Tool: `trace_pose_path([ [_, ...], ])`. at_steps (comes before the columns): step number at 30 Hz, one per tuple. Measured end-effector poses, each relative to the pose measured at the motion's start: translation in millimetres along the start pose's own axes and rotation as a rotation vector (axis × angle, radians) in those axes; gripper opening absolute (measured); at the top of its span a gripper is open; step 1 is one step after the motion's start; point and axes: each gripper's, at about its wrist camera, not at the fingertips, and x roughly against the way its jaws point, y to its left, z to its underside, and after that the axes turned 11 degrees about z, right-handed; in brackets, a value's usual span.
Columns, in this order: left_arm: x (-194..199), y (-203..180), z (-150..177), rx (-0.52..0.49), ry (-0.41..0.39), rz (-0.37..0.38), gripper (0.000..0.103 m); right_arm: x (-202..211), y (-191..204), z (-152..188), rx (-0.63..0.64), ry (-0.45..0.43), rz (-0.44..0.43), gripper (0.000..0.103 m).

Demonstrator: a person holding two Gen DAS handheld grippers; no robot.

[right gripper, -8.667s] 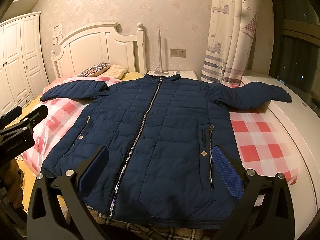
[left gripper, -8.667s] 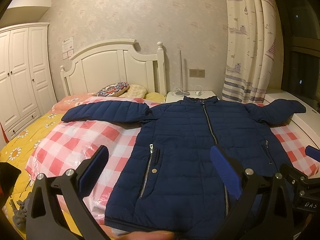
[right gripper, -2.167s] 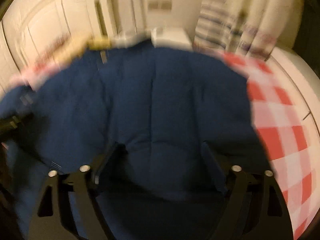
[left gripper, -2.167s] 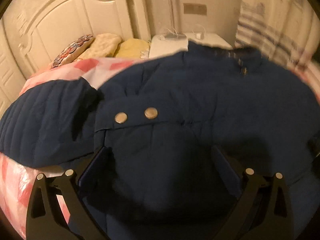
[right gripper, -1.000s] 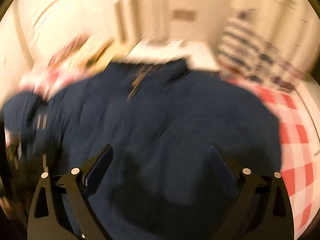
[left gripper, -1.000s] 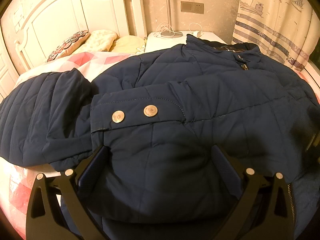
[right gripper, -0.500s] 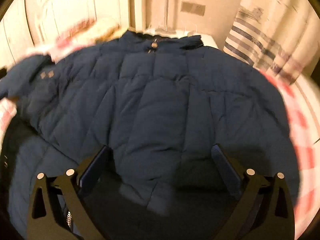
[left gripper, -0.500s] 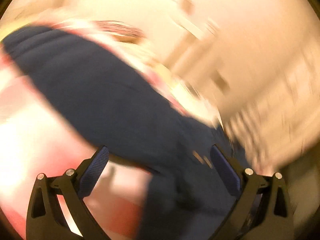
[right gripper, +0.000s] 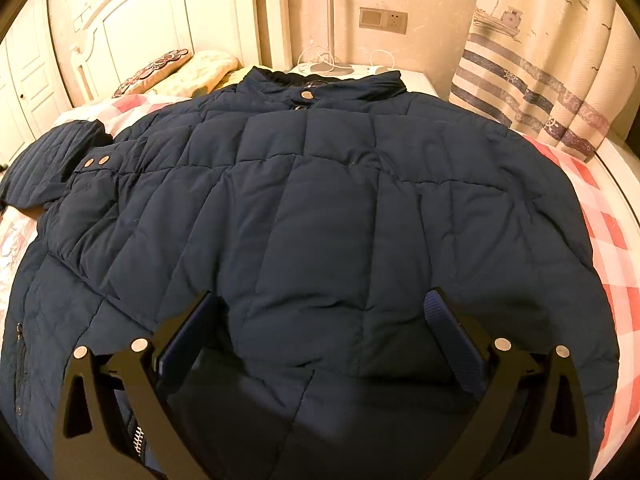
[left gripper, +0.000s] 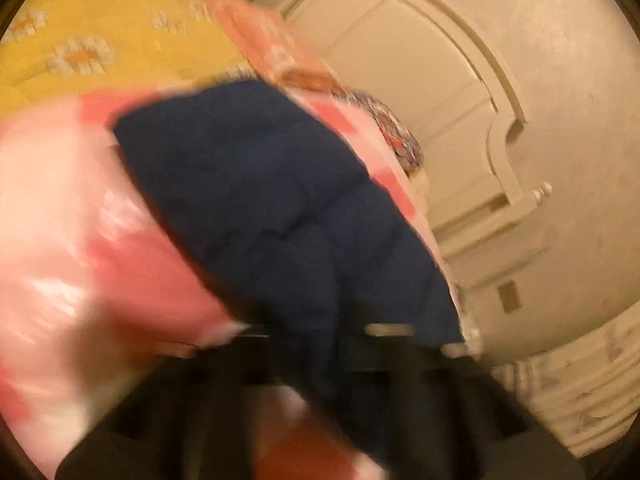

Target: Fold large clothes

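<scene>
The navy jacket (right gripper: 320, 208) lies spread on the bed (right gripper: 600, 200), collar toward the headboard (right gripper: 160, 12). The right gripper (right gripper: 320, 344) hovers over its lower part, fingers wide apart, holding nothing. The left wrist view is badly blurred: a jacket sleeve (left gripper: 280, 208) fills it, and the left gripper (left gripper: 340, 360) seems clamped on it, though I cannot tell.

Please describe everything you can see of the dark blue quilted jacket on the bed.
The dark blue quilted puffer jacket lies flat on the red-and-white checked bed cover, collar toward the white headboard. Its fabric looks smooth and padded. A metal snap sits at the collar, and a cuff with two snaps is folded across the body. Another sleeve lies spread out sideways. The right gripper hovers open above it.
</scene>
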Motion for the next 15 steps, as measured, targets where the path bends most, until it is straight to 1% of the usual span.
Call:
trace_pose_path([
  [1, 5.0, -5.7, 1.1, -0.009, -0.037, 0.008, 0.005, 0.0, -0.2, 0.1, -0.001, -0.001, -0.002, 0.099],
  [2, 14.2, -21.4, 10.0, -0.057, -0.08, 0.017, 0.004, -0.3, -0.5, -0.2, -0.003, -0.001, -0.004, 0.099],
  [3, 18.8, -34.3, 17.7, -0.097, -0.093, 0.032, 0.004, -0.1, -1.2, 0.1, -0.005, -0.001, -0.009, 0.099],
  [4, 25.4, -55.7, 31.4, -0.151, -0.1, 0.062, 0.004, -0.1, -2.2, 0.2, -0.009, -0.002, -0.014, 0.099],
  [6, 32.6, -99.5, 62.1, -0.253, -0.085, 0.133, 0.004, 0.3, -3.0, 0.4, -0.013, -0.004, -0.02, 0.099],
  [7, 35.8, -129.7, 85.4, -0.33, -0.066, 0.182, 0.004, 0.3, -4.1, 0.2, -0.017, -0.005, -0.025, 0.099],
  [8, 35.5, -161.3, 111.7, -0.418, -0.028, 0.232, 0.004, 1.1, -4.6, 0.3, -0.022, -0.007, -0.03, 0.099],
  [9, 32.5, -184.1, 132.1, -0.483, 0.008, 0.264, 0.004, 2.5, -6.5, 0.2, -0.032, -0.013, -0.039, 0.098],
  [10, 30.6, -214.2, 164.5, -0.578, 0.055, 0.3, 0.004, 8.1, -13.2, 0.1, -0.071, -0.034, -0.063, 0.097],
  [11, 28.1, -236.8, 194.9, -0.652, 0.099, 0.327, 0.004, 14.6, -21.3, 0.2, -0.119, -0.057, -0.081, 0.097],
  [12, 24.2, -261.7, 234.3, -0.739, 0.158, 0.363, 0.005, 23.9, -31.6, 0.4, -0.181, -0.085, -0.092, 0.096],
  [13, 20.3, -276.3, 263.8, -0.802, 0.193, 0.378, 0.005, 36.9, -47.3, 1.5, -0.264, -0.123, -0.095, 0.096],
  [15, 9.7, -298.6, 320.9, -0.925, 0.256, 0.385, 0.006, 60.9, -76.1, 6.8, -0.398, -0.188, -0.111, 0.096],
])
